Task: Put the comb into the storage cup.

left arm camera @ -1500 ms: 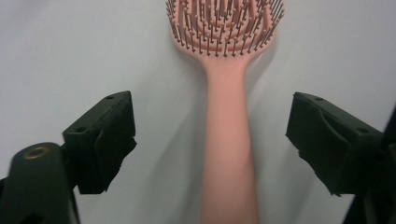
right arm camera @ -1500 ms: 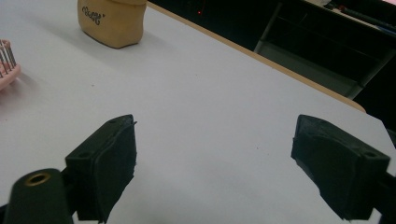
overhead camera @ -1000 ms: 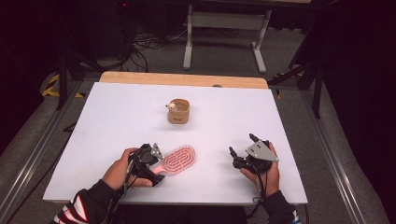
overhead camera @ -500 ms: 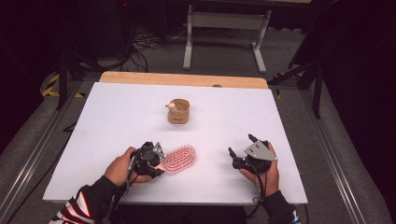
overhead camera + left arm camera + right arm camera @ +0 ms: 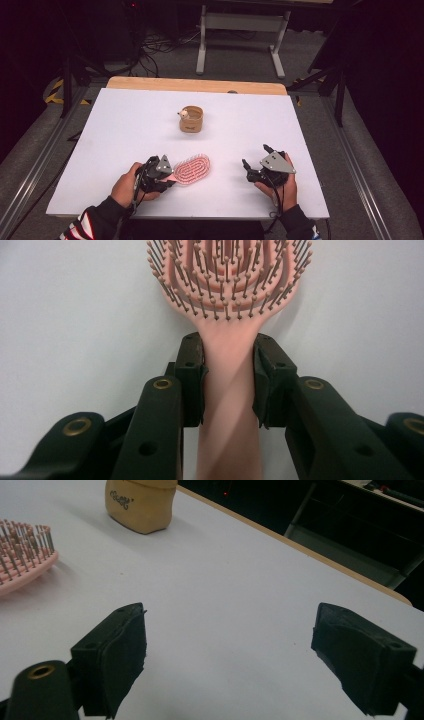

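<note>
My left gripper sits near the front edge of the flat white table, at about 7 o'clock from the table's centre. Its 2 black jaws are closed on the handle of the pink plastic hairbrush with the oval, bristled head, 1 pad pressed against each side of the handle just below the head. In the left gripper view the handle runs straight up between my pads, and the brush lies bristles up on the table. The head points toward 2 o'clock from my left hand.

My right gripper rests at about 5 o'clock on the table, well apart from the brush. Its jaws stand wide open with nothing between them, only bare table, as the right gripper view shows.

A small tan, round fabric cup stands upright near the middle of the table, at 12 o'clock from the brush and apart from both grippers. It has a small white piece at its rim that is too small to make out.
</note>
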Demonstrator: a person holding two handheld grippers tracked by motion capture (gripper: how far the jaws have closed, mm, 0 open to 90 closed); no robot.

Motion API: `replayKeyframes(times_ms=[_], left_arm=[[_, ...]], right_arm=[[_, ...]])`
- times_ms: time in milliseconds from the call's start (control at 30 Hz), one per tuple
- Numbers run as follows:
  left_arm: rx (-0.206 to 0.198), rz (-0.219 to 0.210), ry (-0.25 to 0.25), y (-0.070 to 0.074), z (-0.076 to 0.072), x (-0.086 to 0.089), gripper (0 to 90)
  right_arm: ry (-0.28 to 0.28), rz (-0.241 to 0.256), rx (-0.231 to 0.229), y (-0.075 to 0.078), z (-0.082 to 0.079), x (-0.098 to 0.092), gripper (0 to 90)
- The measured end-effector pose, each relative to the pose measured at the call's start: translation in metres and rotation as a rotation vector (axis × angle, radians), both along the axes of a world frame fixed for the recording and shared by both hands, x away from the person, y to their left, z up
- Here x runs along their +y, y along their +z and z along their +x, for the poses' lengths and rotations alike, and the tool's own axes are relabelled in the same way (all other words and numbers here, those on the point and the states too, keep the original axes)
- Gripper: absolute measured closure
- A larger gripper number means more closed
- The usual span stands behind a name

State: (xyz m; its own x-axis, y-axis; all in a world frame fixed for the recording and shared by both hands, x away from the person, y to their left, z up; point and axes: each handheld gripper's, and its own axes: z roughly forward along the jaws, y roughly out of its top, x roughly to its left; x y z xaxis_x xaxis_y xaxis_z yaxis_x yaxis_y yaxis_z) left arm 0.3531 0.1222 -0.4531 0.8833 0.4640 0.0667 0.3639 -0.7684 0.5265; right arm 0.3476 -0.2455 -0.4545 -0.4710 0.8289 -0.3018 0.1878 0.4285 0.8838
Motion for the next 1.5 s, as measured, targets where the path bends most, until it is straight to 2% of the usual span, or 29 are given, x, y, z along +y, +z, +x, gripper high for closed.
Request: replayKeyframes(times_ms=[133,267,300,333,667,800,933,1033,1100,1200,1267,1500], left_arm=[[-0.067,-0.014,0.011,-0.001,-0.004,-0.001,69.5],[-0.125,-0.074,0.02,0.0,-0.005,-0.002,69.6],[-0.13,-0.078,0.028,0.001,-0.006,-0.001,69.6],[-0.148,-0.091,0.028,0.001,-0.006,-0.001,69.6],[-0.259,-0.213,0.095,0.01,-0.012,0.01,69.6],[-0.293,-0.249,0.11,0.013,-0.012,0.013,69.6],[-0.317,-0.28,0.12,0.015,-0.012,0.014,69.6],[-0.339,-0.318,0.135,0.015,-0.01,0.014,69.6],[-0.349,-0.358,0.151,0.014,-0.009,0.014,69.6],[-0.374,-0.413,0.163,0.013,-0.007,0.013,69.6],[-0.388,-0.434,0.166,0.012,-0.007,0.012,69.6],[-0.426,-0.477,0.171,0.009,-0.009,0.003,69.6]], right_arm=[[0.029,0.012,-0.004,0.003,-0.004,0.006,14.5],[0.054,0.025,-0.011,0.007,-0.008,0.014,14.2],[0.055,0.029,-0.011,0.008,-0.008,0.015,14.1],[0.06,0.046,-0.012,0.01,-0.009,0.017,14.2],[0.057,0.111,-0.027,0.019,-0.011,0.026,13.9],[0.048,0.138,-0.051,0.025,-0.013,0.031,13.8],[0.069,0.163,-0.047,0.031,-0.012,0.036,12.3],[0.088,0.223,-0.038,0.039,-0.012,0.038,11.5],[0.098,0.255,-0.039,0.043,-0.013,0.04,10.5],[0.114,0.268,-0.038,0.047,-0.012,0.044,8.7],[0.128,0.276,-0.027,0.049,-0.011,0.048,7.6],[0.167,0.311,-0.02,0.058,-0.009,0.059,6.4]])
